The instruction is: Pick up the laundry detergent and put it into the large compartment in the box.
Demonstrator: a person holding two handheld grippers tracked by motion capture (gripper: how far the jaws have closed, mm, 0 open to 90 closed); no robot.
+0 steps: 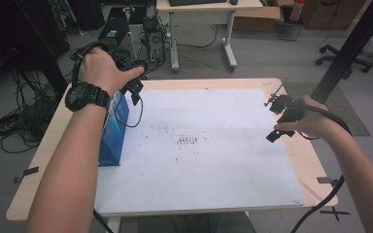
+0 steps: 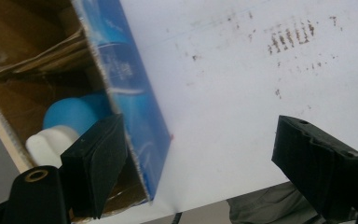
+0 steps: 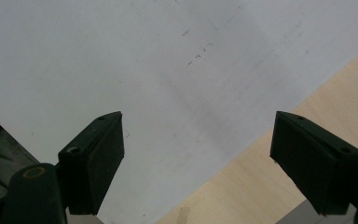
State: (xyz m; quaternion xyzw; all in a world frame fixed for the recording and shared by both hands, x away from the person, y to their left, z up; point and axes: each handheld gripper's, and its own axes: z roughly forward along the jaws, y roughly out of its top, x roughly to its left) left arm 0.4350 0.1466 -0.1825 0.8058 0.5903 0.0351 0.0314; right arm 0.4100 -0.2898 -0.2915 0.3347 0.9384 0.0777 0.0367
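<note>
Blue box [image 1: 112, 133] stands at left-centre of the high view, on the left edge of the white sheet [image 1: 199, 145] that covers the table [image 1: 53, 145]. Top is open; brown cardboard inside.

Left gripper [image 1: 135, 90] sits upper left in the high view, above the box's far end, held in the left hand [image 1: 104, 68]. In the left gripper view [image 2: 200, 154] its jaws stand wide apart, nothing between the pads. The lower-left jaw lies over the open mouth of the box; the box's blue side wall [image 2: 130, 93] runs down the frame just right of that jaw, so the wall falls between the two jaws, much nearer the left one. Contact with the wall: cannot tell, the jaw hides the edge.

Inside the box, lower left of that view: a light-blue rounded object [image 2: 74, 114] and a white piece [image 2: 46, 147] just beside it, possibly a bottle and cap, partly hidden by the jaw.

Right gripper [image 1: 278, 124] at right-centre of the high view, near the sheet's right edge, well apart from the box. In the right gripper view [image 3: 196, 154] jaws spread, empty, over bare sheet and table wood.
</note>
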